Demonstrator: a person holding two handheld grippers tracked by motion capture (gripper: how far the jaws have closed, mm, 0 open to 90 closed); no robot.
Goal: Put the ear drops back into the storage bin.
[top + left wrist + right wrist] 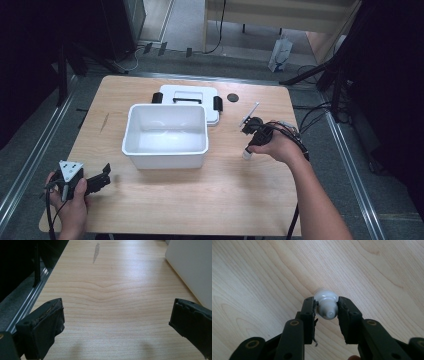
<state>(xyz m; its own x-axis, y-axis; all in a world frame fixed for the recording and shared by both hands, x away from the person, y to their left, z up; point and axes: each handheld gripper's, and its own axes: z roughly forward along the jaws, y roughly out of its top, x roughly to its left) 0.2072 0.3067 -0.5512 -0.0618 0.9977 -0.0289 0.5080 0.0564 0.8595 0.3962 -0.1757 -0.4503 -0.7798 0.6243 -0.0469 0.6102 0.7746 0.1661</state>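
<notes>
On the wooden table (pixel 225 190), right gripper (pixel 326 311) is clamped on the little white bottle (pixel 326 305) at frame centre, so lift straight up toward the white bin (pixel 165 150) at upper left, while left gripper (pixel 115 322) idles wide open.

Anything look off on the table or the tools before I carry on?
Mostly tidy. The padding on the right tool is frayed, with a loose shred hanging from its left jaw beside the small white bottle it grips. A grey smudge marks the table left of the white bin. Nothing spilled.
</notes>
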